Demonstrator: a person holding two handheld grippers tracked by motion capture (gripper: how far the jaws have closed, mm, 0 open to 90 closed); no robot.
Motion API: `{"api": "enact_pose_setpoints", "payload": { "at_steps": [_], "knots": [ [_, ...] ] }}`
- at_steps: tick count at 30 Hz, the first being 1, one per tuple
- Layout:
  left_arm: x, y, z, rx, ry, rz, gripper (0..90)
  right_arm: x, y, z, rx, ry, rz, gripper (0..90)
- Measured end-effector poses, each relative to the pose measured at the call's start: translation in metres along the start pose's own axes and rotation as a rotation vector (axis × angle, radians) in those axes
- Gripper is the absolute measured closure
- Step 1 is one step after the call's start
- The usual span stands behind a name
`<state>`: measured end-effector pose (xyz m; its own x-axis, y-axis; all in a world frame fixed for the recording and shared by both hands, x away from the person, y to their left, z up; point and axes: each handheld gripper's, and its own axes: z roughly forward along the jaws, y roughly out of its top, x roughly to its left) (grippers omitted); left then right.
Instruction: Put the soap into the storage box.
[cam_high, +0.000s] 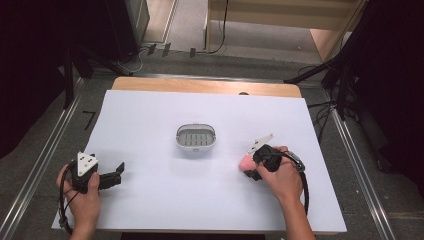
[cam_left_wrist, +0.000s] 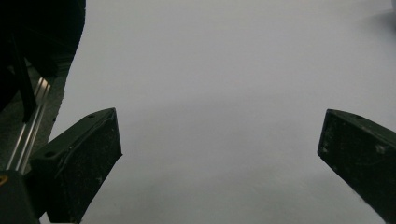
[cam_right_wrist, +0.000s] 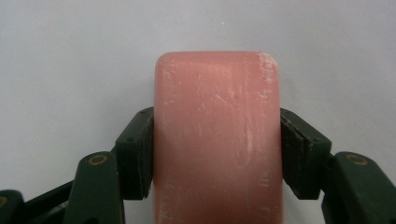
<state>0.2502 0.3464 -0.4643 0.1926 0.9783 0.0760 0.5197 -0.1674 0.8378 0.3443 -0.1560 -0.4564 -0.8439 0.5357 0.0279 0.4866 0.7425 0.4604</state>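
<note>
A pink bar of soap (cam_right_wrist: 217, 140) lies on the white sheet, and my right gripper (cam_right_wrist: 217, 149) is shut on it, one black pad pressing each long side. In the high view the soap (cam_high: 246, 163) shows at the right of the table, just left of the right gripper (cam_high: 252, 167). A white soap dish (cam_high: 195, 137) with a grey slotted insert stands at the middle of the table, apart from both grippers. My left gripper (cam_high: 119, 172) rests at the front left, pointing right. Its jaws stand wide apart in the left gripper view, the left gripper (cam_left_wrist: 219, 149) holding nothing over bare sheet.
A white sheet (cam_high: 150, 125) covers the wooden table (cam_high: 200, 86). Metal rails (cam_high: 45, 150) run along both sides. Dark stands and cables sit beyond the far edge and at the right.
</note>
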Motion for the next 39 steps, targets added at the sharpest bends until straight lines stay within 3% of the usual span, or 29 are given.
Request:
{"api": "enact_pose_setpoints", "payload": {
  "at_steps": [8, 13, 16, 22, 39],
  "knots": [
    [0.0, 0.0, 0.0, 0.002, 0.001, 0.003, 0.1, -0.001, 0.001, -0.009, -0.032, -0.009, -0.003, 39.0],
    [-0.001, 0.0, 0.0, 0.007, 0.005, 0.005, 0.1, -0.003, 0.006, -0.015, -0.04, -0.003, -0.037, 38.9],
    [-0.001, 0.0, 0.0, 0.005, 0.004, 0.008, 0.1, -0.003, 0.012, -0.017, -0.045, 0.005, -0.075, 38.9],
    [-0.001, 0.0, 0.0, 0.003, 0.004, 0.007, 0.1, -0.002, 0.024, -0.022, -0.056, 0.013, -0.082, 38.9],
    [0.0, 0.0, 0.0, 0.003, 0.001, 0.005, 0.1, -0.002, 0.061, -0.029, -0.058, 0.055, -0.167, 38.9]
  ]
}}
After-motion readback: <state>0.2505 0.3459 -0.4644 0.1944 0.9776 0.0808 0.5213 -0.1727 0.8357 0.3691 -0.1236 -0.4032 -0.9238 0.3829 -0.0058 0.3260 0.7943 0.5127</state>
